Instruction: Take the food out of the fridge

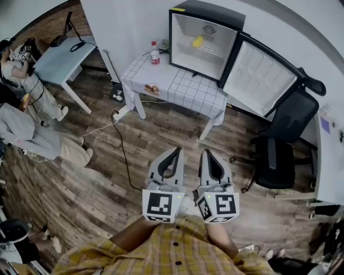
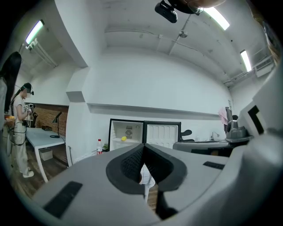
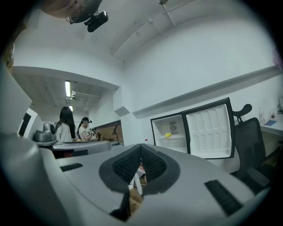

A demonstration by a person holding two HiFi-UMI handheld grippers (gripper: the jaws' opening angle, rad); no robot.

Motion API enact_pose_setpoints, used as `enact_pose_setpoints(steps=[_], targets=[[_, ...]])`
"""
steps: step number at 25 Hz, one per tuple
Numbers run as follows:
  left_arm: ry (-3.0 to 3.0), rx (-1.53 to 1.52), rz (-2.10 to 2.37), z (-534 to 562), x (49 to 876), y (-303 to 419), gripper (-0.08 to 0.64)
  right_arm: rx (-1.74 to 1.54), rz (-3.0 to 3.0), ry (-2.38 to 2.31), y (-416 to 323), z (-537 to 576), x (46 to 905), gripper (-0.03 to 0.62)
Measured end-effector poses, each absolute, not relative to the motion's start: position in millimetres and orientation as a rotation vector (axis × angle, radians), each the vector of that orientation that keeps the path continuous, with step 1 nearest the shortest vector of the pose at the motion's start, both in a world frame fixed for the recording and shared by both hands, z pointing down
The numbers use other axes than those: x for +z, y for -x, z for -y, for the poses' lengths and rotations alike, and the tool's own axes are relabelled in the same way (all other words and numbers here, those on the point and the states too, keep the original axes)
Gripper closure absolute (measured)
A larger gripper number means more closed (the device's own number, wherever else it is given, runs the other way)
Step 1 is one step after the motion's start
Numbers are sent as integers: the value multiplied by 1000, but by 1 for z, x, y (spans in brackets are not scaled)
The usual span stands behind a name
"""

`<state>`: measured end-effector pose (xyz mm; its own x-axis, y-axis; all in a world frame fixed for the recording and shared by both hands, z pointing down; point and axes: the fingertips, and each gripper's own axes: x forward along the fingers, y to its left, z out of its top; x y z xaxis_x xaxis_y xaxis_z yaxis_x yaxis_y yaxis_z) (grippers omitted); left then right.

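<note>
Left gripper (image 1: 176, 151) and right gripper (image 1: 207, 154) at 6 o'clock, fingers closed together, empty; at 12 o'clock, well apart, open mini fridge (image 1: 207, 13) on checked tabletop (image 1: 185, 88), yellow food (image 1: 198, 41) inside.

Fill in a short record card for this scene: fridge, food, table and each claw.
Fridge: door swung wide open
Food: one yellow item on the shelf inside the fridge
Table: checked cloth, bottle standing near the fridge
Left claw: shut, empty, well short of the table
Right claw: shut, empty, beside the left one
</note>
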<state>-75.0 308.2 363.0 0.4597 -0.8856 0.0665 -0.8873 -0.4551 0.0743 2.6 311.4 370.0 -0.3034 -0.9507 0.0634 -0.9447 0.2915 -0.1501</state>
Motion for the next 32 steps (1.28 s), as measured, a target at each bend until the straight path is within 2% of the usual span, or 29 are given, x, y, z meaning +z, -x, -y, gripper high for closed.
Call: enact_pose_setpoints(steps=[32], targets=[[-2520, 76, 1665, -296, 379, 17, 554, -318, -2570, 1774, -62, -291, 394, 586]])
